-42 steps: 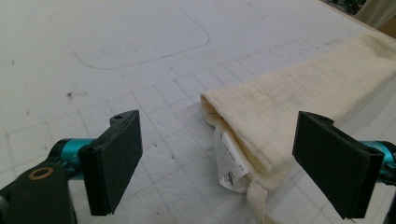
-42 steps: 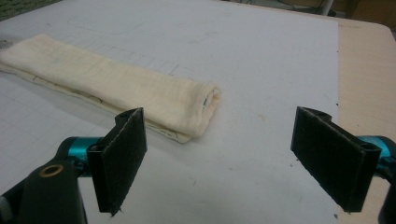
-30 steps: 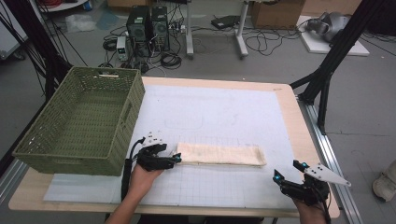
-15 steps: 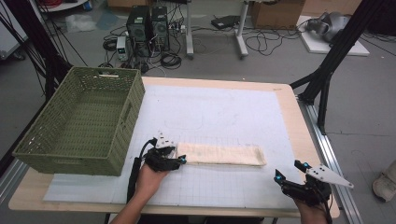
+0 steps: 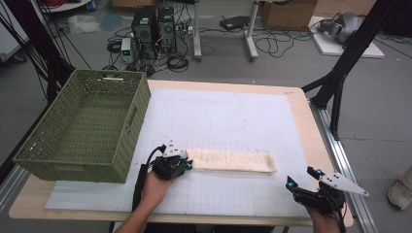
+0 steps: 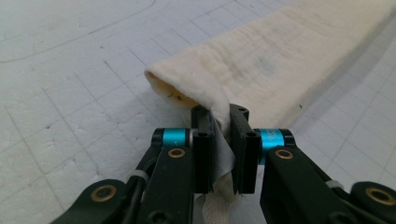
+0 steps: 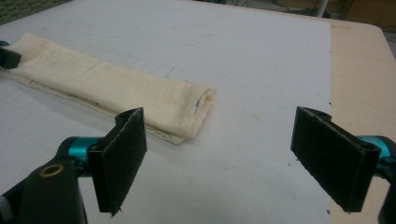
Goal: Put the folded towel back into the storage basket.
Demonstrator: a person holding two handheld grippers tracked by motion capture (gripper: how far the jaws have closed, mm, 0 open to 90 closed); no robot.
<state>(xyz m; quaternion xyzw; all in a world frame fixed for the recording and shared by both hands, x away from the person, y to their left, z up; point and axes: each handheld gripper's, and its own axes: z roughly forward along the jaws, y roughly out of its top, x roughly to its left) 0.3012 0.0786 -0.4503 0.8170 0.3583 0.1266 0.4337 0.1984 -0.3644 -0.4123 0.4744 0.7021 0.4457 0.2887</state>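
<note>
A cream cloth (image 5: 231, 160), folded into a long strip, lies across the white grid mat (image 5: 228, 116) near the front. My left gripper (image 5: 183, 164) is shut on the strip's left end; in the left gripper view the cloth (image 6: 280, 60) is pinched between the jaws and lifted a little at that end. My right gripper (image 5: 302, 181) is near the front right corner with its jaws wide open and nothing between them. In the right gripper view the cloth's right end (image 7: 196, 105) lies ahead and to the left of the open gripper (image 7: 233, 158), apart from it.
A green woven basket (image 5: 85, 124) stands empty at the table's left, overhanging the edge. The bare wooden table edge (image 5: 323, 145) runs along the right of the mat. Computers, cables and black stand legs are on the floor beyond the table.
My left gripper has moved a little right and forward onto the cloth's left end and shut on it. The right gripper has hardly moved.
</note>
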